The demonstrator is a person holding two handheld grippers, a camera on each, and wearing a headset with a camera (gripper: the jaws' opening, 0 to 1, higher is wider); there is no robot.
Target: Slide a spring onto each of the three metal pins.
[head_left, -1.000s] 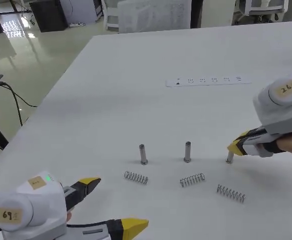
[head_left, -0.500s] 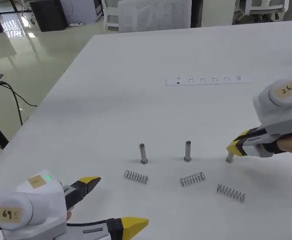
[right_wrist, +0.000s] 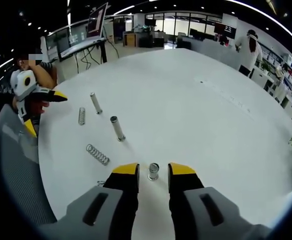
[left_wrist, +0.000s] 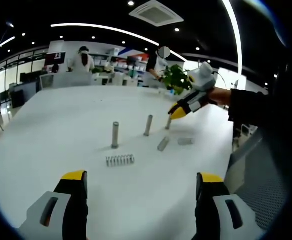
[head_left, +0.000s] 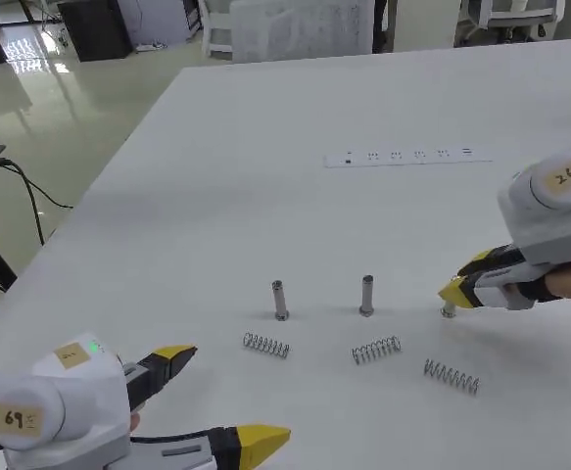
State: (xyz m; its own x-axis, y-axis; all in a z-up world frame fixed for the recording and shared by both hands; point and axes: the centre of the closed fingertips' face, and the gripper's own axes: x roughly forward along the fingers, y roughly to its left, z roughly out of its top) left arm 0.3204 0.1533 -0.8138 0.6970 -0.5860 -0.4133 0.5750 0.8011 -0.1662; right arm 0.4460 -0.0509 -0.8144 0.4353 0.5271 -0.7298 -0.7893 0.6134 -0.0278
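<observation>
Three short metal pins stand upright in a row on the white table: left pin (head_left: 280, 302), middle pin (head_left: 366, 296), right pin (head_left: 449, 310). In front of each lies a loose spring: left spring (head_left: 266, 347), middle spring (head_left: 376, 351), right spring (head_left: 452, 377). My right gripper (head_left: 458, 285) is low at the right pin (right_wrist: 153, 171). Its jaws straddle the pin with a small gap on each side, so it is open. My left gripper (head_left: 224, 397) hovers at the near left, wide open and holding nothing, a short way in front of the left spring (left_wrist: 119, 160).
A flat white power strip (head_left: 407, 157) lies on the table (head_left: 265, 196) beyond the pins. The table's left edge drops to a glossy floor with a black cable (head_left: 25, 191). People stand at desks far behind.
My right gripper has sunk slightly around the right pin. The left gripper, pins and springs stay where they were.
</observation>
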